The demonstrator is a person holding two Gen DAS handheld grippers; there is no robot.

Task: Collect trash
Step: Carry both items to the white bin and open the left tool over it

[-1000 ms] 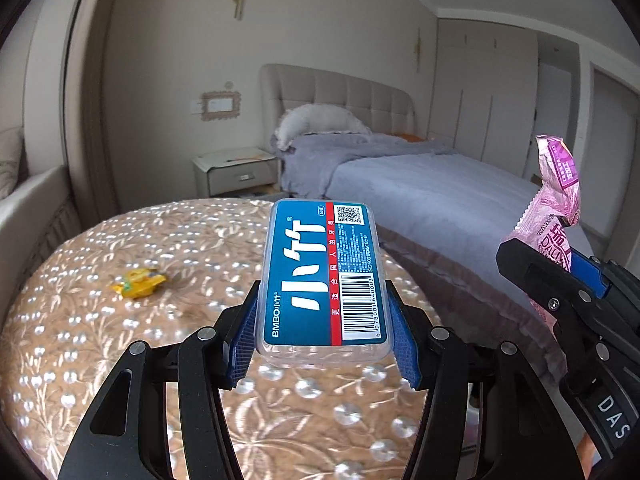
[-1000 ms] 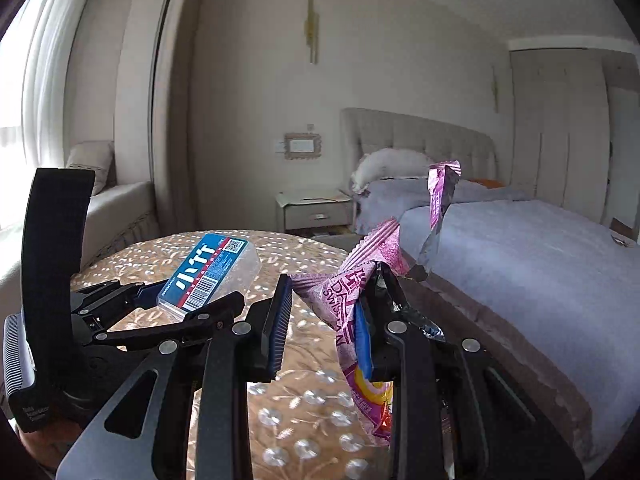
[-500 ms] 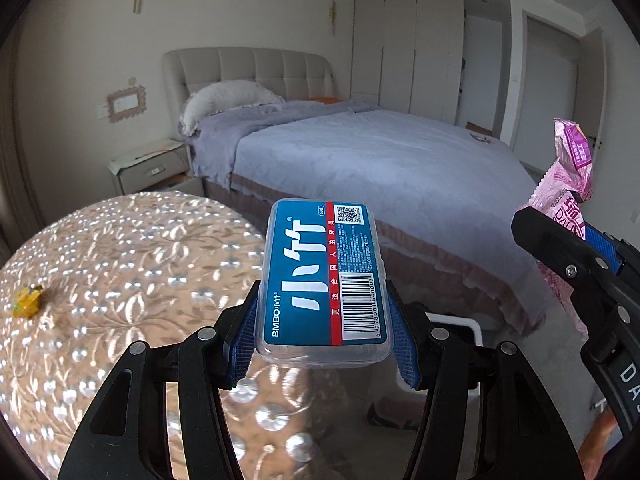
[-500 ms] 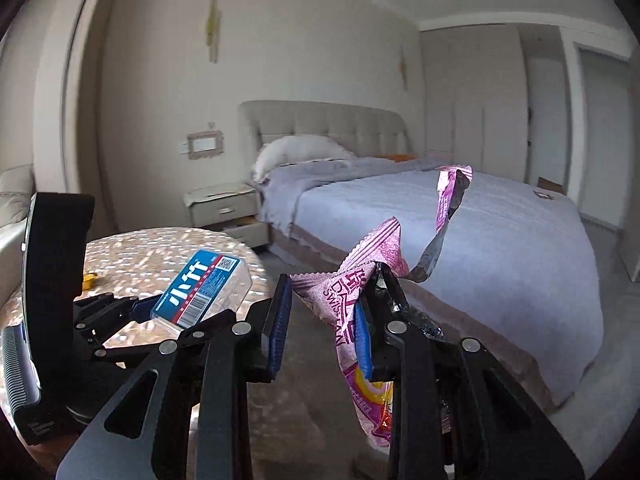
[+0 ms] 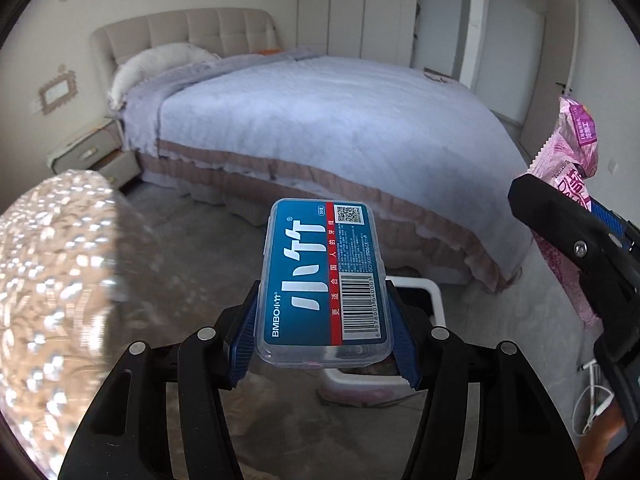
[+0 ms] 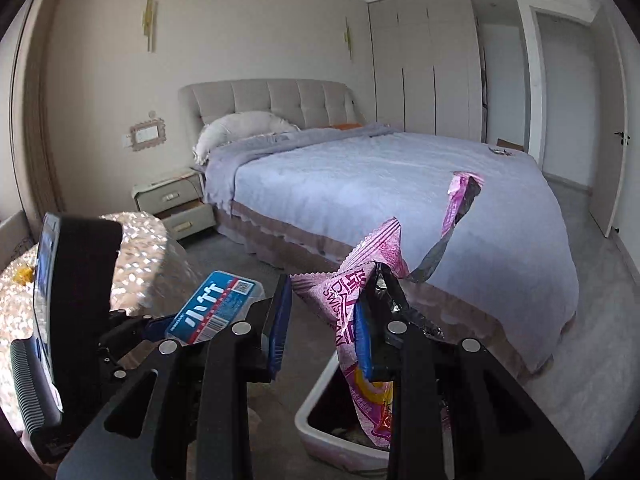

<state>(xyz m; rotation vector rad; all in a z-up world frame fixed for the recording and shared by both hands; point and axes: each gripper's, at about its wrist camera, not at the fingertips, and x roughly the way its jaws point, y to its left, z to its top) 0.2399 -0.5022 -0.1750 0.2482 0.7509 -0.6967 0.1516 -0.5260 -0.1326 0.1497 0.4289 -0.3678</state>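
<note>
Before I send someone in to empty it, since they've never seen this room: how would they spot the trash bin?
Find the big bed with the lilac cover. On the grey floor along its near side sits the trash bin, a low white-rimmed tub, dark inside. It is the only open container on the floor, unlike the drawered nightstand by the headboard.

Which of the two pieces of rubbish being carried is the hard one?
The clear plastic box with the blue label, held flat and rigid; the pink foil wrapper is crumpled.
</note>
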